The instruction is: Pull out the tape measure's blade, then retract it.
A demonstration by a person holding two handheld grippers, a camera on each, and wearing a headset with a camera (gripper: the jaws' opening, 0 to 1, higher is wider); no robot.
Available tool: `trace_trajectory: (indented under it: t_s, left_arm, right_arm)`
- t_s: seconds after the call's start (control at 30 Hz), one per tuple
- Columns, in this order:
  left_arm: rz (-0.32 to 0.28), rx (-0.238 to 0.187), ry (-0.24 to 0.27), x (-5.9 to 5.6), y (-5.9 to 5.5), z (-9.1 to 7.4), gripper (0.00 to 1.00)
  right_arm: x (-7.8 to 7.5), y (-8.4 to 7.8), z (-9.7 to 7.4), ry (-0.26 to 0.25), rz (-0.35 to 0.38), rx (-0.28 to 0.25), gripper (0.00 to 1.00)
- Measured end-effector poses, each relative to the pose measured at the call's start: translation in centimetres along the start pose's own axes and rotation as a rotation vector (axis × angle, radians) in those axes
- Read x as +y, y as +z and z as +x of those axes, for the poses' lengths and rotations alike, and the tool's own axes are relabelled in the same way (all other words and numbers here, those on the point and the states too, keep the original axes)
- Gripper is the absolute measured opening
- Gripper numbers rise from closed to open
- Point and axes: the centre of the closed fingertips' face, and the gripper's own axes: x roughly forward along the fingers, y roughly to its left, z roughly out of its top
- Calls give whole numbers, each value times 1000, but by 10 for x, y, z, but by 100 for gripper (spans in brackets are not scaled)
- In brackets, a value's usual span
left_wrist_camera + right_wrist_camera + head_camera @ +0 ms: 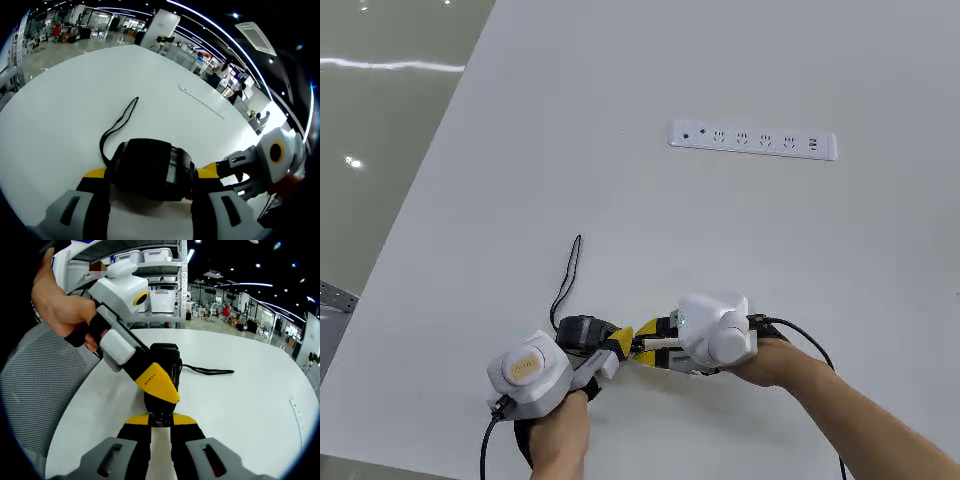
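Tape measure (145, 160) held between both grippers near the table's (620, 180) front edge.
The left gripper (150, 176) clamps the black case, and its strap (567, 275) trails away behind. Just to the right, the right gripper (160, 420) has its jaws nearly together, pinching the blade tip (160, 415) at the case mouth. A power strip (752, 140) lies well beyond.

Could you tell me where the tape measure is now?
The tape measure sits low in the head view, clamped in the left gripper, with the right gripper at its right.
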Motion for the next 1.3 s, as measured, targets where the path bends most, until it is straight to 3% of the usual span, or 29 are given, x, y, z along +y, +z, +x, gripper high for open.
trace_trajectory:
  t_s: [0.77,1.3]
  left_arm:
    - [11,7,-2,0,-1,0,64]
    - [45,16,7,-3,-4,2,65]
  right_arm:
    - [2,1,6,-5,14,2,13]
    - [2,-6,10,-24,45,-1,14]
